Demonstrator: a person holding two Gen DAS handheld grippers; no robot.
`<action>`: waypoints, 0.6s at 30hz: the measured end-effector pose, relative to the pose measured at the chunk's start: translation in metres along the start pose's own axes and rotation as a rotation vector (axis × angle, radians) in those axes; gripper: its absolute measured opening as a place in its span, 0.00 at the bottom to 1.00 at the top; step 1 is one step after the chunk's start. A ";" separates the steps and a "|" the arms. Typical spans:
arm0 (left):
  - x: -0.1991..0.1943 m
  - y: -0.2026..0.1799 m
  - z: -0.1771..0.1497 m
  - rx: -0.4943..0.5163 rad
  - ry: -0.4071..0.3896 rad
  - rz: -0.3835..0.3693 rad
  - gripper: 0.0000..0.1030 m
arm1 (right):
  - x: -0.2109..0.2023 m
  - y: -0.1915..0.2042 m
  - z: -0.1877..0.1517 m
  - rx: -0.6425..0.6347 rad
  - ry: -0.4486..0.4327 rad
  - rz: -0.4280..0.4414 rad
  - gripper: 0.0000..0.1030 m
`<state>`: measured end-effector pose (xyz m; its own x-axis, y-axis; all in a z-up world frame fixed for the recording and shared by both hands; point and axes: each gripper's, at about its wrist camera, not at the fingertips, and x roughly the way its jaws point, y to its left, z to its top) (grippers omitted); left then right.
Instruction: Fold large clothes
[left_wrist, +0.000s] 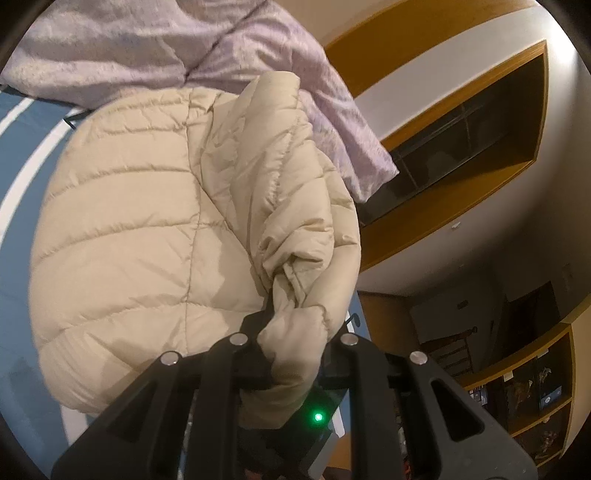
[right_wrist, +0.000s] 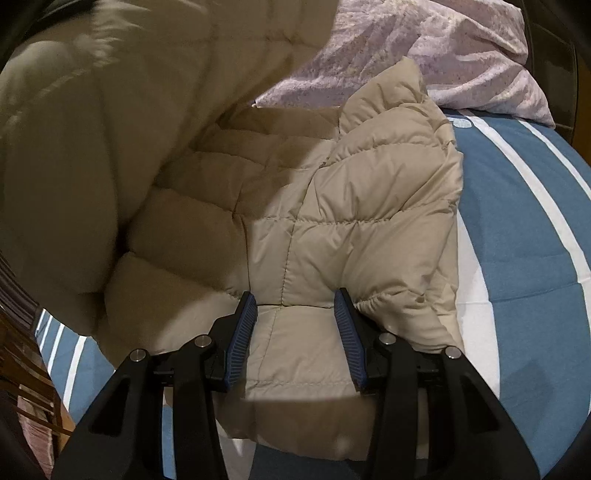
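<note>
A beige quilted puffer jacket lies on a blue bed with white stripes. My left gripper is shut on a bunched part of the jacket, a sleeve end or edge, and holds it lifted over the body. In the right wrist view the jacket lies spread on the bed, with a lifted part hanging at the left. My right gripper is open, its blue-padded fingers resting either side of the jacket's hem.
A rumpled lilac blanket lies at the far side of the bed, also in the right wrist view. Wooden wall shelves and a lower bookcase stand to the right. A wooden chair stands at the left bed edge.
</note>
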<state>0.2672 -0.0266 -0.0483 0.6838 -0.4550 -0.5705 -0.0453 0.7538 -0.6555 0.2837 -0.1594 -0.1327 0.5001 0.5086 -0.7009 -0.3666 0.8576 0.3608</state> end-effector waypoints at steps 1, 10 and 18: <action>0.006 0.000 0.000 -0.003 0.011 0.000 0.15 | 0.000 -0.001 0.000 0.004 -0.001 0.005 0.45; 0.051 -0.001 -0.006 -0.016 0.146 -0.005 0.28 | -0.002 -0.014 -0.002 0.066 -0.021 0.074 0.45; 0.015 -0.014 0.000 0.058 0.109 0.032 0.50 | -0.013 -0.024 -0.011 0.124 -0.039 0.099 0.45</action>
<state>0.2785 -0.0442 -0.0479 0.5991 -0.4766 -0.6433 -0.0216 0.7936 -0.6081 0.2771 -0.1872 -0.1390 0.4970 0.5920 -0.6345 -0.3175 0.8045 0.5019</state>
